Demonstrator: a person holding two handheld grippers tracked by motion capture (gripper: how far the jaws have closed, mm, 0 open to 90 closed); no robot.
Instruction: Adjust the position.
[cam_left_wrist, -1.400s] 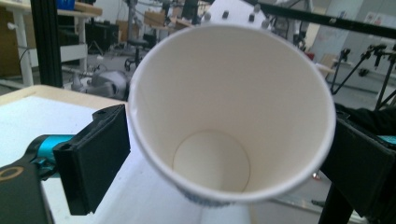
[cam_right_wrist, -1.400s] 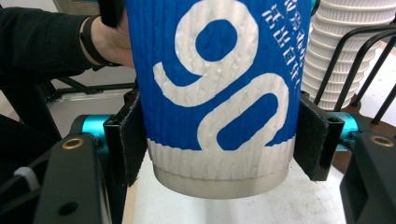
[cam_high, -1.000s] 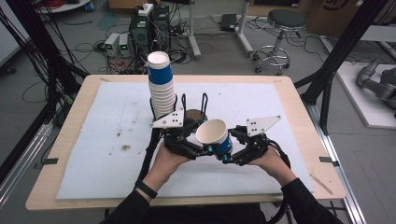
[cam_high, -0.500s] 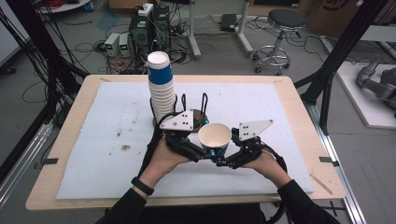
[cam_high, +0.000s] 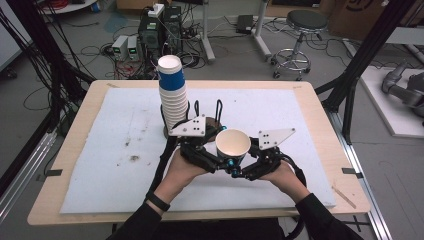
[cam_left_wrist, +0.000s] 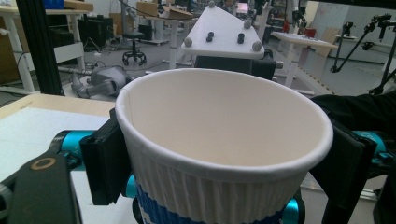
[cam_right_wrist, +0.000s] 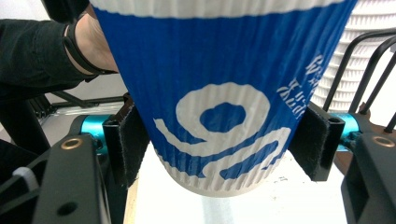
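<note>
Blue and white ribbed paper, the cup (cam_high: 232, 145) sits upright and empty between the two grippers, held above the white mat of the surface (cam_high: 320, 100), just in front of the tall stack of cups (cam_high: 172, 97).

Its base is cut off at the bottom of the left gripper view, and its rim runs off the top of the right gripper view. In the high view the jaws are hidden beneath the grey plates and the cup's mouth. The foot of the stack and the black wire holder (cam_high: 218, 107) are partly covered by the left gripper's plate.

The right gripper (cam_right_wrist: 224, 149) is clamped on the cup's lower wall, one pad pressing each side of the blue print.

The left gripper (cam_high: 210, 155) has its jaws either side of the cup just under the rim. They have just been opening. The left pad (cam_left_wrist: 105, 158) lies against the wall, but whether both press cannot be told.

The cup's pale inside holds nothing. The stack's top cup looks empty too.
</note>
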